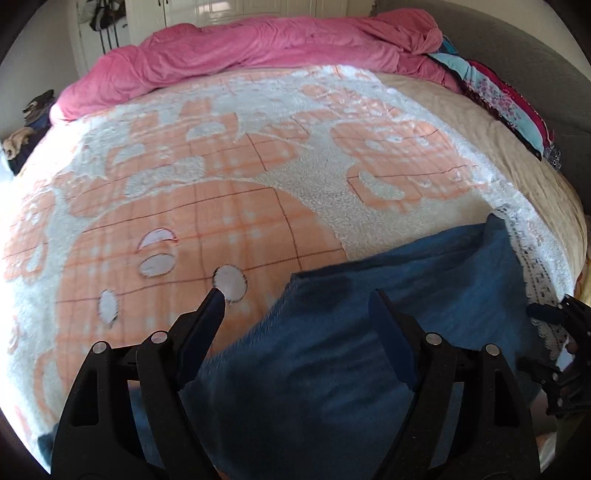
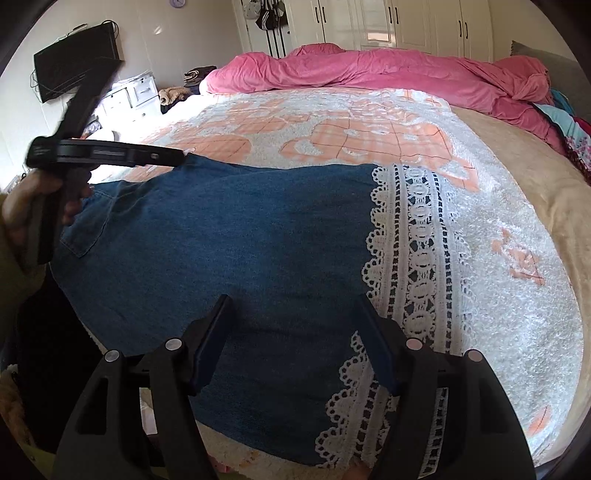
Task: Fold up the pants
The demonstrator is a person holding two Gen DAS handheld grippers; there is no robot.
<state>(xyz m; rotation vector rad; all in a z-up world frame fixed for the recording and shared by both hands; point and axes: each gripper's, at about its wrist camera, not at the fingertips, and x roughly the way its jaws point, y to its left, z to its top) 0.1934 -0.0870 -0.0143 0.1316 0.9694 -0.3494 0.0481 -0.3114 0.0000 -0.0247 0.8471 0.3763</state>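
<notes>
Blue denim pants (image 2: 221, 236) with a white lace hem (image 2: 417, 258) lie flat on the bed's orange-and-white blanket (image 2: 369, 136). They also show in the left wrist view (image 1: 351, 350), lower right. My left gripper (image 1: 297, 295) is open above the pants' left edge, one finger over the blanket, one over denim. It appears in the right wrist view (image 2: 110, 155) at the pants' far left corner. My right gripper (image 2: 295, 302) is open over the denim beside the lace. Its body shows at the right edge of the left wrist view (image 1: 565, 332).
A pink duvet (image 2: 369, 70) is bunched along the far side of the bed. Patterned cushions (image 1: 509, 110) lie at the right by a grey headboard (image 1: 535, 55). A wall TV (image 2: 74, 59), white drawers (image 2: 129, 96) and wardrobes (image 2: 406, 22) stand beyond the bed.
</notes>
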